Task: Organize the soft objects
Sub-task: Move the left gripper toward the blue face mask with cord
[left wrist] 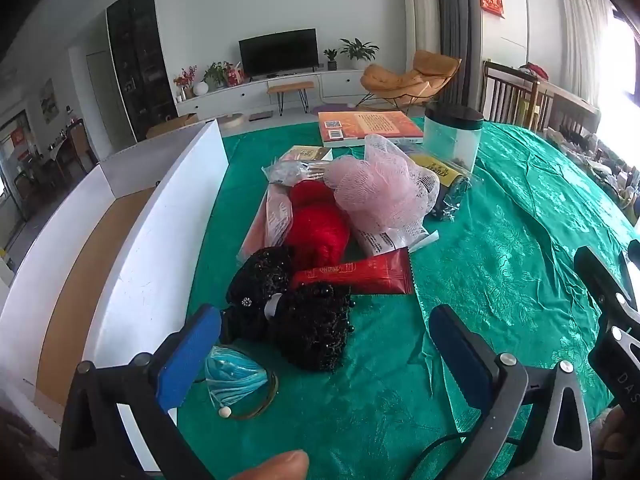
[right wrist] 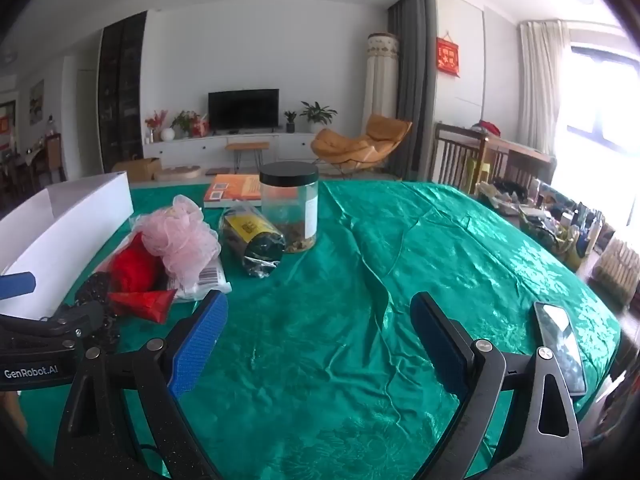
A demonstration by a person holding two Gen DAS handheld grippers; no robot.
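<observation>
A pile of soft things lies on the green tablecloth (left wrist: 500,264): a black beaded fabric piece (left wrist: 296,320), a red knitted item (left wrist: 316,228), a pink mesh bath puff (left wrist: 380,188) and a small blue tassel on a ring (left wrist: 236,376). My left gripper (left wrist: 320,344) is open, its blue pads either side of the black piece, just short of it. A white open box (left wrist: 160,240) stands left of the pile. My right gripper (right wrist: 316,332) is open and empty over bare cloth, right of the pile; the pink puff (right wrist: 180,236) and red item (right wrist: 134,268) show at its left.
A red tube (left wrist: 360,272), plastic-wrapped packets (left wrist: 384,240), a yellow-labelled dark bag (right wrist: 252,236), a clear jar with black lid (right wrist: 290,204) and an orange book (right wrist: 236,190) sit near the pile. A phone (right wrist: 560,344) lies at the right table edge. Clutter lines the far right.
</observation>
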